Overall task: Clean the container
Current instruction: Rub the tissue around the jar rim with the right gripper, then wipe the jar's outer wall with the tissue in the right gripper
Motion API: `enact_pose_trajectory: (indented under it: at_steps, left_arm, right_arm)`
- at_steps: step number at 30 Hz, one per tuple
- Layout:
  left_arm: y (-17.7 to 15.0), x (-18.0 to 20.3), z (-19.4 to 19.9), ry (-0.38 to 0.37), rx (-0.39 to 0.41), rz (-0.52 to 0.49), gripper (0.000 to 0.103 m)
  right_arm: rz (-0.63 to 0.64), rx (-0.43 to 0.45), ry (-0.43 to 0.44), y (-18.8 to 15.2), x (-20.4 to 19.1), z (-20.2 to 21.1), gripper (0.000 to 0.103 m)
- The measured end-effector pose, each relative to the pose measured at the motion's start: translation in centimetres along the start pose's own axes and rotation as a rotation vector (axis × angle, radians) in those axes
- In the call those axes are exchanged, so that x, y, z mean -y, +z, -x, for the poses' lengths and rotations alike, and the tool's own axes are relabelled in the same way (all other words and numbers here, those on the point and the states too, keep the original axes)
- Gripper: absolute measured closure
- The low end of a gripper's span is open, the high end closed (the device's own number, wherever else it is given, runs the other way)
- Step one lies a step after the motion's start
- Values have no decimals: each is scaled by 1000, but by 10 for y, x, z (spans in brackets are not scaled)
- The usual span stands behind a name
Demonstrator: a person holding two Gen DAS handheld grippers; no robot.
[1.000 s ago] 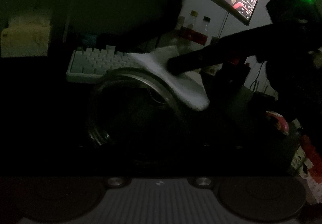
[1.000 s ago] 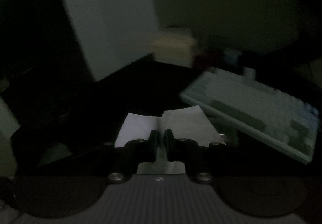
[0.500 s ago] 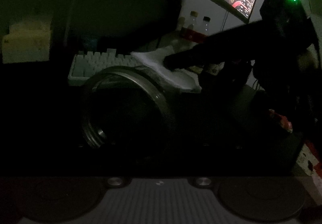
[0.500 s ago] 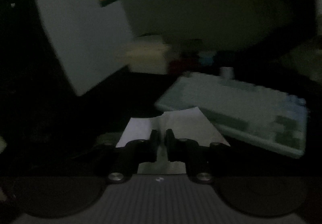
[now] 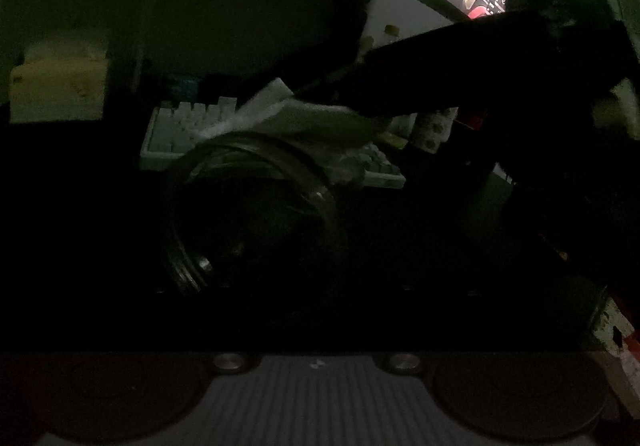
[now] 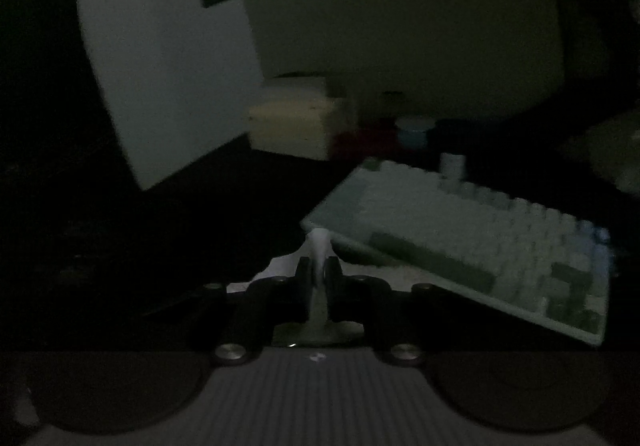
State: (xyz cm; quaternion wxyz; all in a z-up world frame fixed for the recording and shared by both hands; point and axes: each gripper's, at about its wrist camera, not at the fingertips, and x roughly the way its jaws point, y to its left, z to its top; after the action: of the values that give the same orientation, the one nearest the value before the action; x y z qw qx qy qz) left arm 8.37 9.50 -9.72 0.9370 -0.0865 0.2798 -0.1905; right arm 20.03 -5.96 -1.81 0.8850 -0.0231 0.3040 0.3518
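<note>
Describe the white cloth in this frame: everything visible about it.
The white cloth is a thin, soft sheet, paper or fabric; too dark to tell which. The right gripper is shut on it, a pinched fold standing up between the fingers. In the left wrist view it drapes over the upper rim of the jar, in front of the keyboard. It looks creased; any dirt cannot be seen.

The right tool point(image 6: 319, 274) points forward and somewhat downward, its two dark fingers point(image 6: 302, 278) drawn nearly together and pinching a pale folded cloth point(image 6: 320, 246) between the pads. From the left wrist view the same tool reaches in from the right as a long dark shape tilted down to the left. The left tool's own fingers are lost in darkness; its jaws are closing.
</note>
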Motion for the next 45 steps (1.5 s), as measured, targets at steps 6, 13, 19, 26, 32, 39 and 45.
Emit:
enact_pose_trajectory:
  at_steps: [6,13,19,26,32,39,45]
  left_arm:
    - [-1,-8,2,-132,92,50,95]
    - [3,-28,3,-479,103,195,97]
    - [1,0,3,-390,77,17,86]
    - [-3,15,-13,-255,-52,-76,73]
    - [-3,12,-17,-192,-73,-74,64]
    - [-4,10,-12,-182,-72,-60,63]
    - [-3,7,-8,-152,-66,-51,55]
  right_arm:
    - [-43,26,12,-6,12,26,94]
    - [-122,37,93,-29,17,60,94]
    - [-93,33,111,-44,6,66,94]
    - [-65,40,34,-42,10,58,94]
    - [-49,55,105,-47,-9,62,94]
    - [-23,41,76,-43,-10,61,94]
    - [-92,47,-28,-40,7,57,94]
